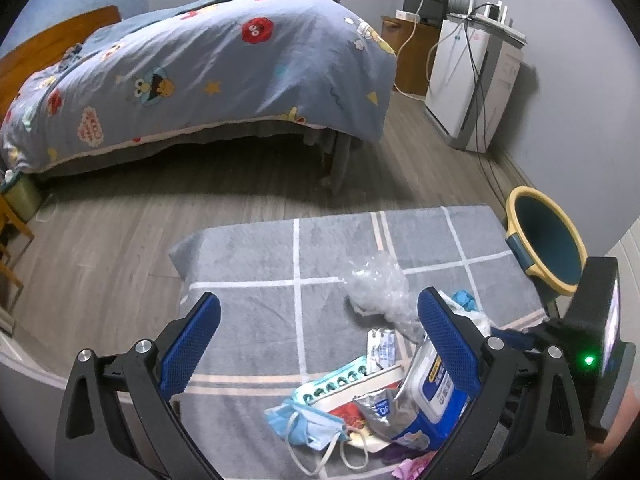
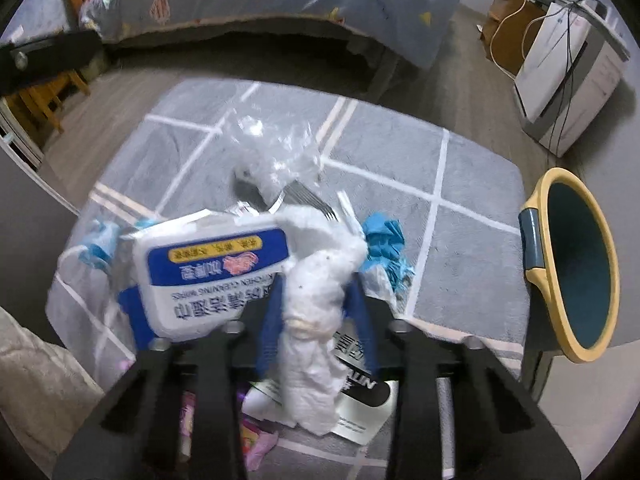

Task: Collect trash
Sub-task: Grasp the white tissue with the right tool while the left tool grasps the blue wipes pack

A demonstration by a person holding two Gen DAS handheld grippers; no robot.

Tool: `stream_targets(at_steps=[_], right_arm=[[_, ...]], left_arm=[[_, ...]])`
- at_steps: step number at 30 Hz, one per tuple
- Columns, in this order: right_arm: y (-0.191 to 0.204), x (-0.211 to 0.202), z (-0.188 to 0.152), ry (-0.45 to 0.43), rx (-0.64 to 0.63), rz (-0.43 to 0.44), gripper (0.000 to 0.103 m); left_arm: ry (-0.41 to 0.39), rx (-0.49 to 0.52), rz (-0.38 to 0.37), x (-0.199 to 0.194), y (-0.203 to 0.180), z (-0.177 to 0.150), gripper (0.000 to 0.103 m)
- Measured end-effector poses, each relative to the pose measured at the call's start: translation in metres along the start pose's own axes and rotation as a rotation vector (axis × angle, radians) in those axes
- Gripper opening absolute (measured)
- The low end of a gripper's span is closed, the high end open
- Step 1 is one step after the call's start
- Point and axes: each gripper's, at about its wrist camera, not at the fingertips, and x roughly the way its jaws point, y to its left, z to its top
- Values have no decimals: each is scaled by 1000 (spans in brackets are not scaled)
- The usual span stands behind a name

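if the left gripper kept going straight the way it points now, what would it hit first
Probably the crumpled clear plastic wrapper on the grey checked rug, roughly midway ahead of the open left gripper. Depth is unclear, so it might land on the bare rug beside it.

Grey checked rug [image 1: 248,264] on floor, littered with trash [image 1: 360,396]

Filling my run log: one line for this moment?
left tongs: open, empty | right tongs: shut on crumpled tissue | bin: beside rug
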Motion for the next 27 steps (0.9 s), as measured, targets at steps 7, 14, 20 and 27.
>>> stream_targets(at_steps=[7, 14, 20, 27], right_arm=[[-40, -39, 14, -85, 158, 44, 27], [-90, -85, 37, -139, 136, 1, 27], [-132, -73, 29, -133, 260, 30, 27], [-150, -62, 30, -120, 279, 47, 27]], left_arm=[[24, 39, -4, 7, -9, -4, 98], [82, 115, -34, 27, -34, -13, 98], [165, 171, -108, 56, -65, -27, 98], [234, 263, -188, 73, -104, -43, 98]])
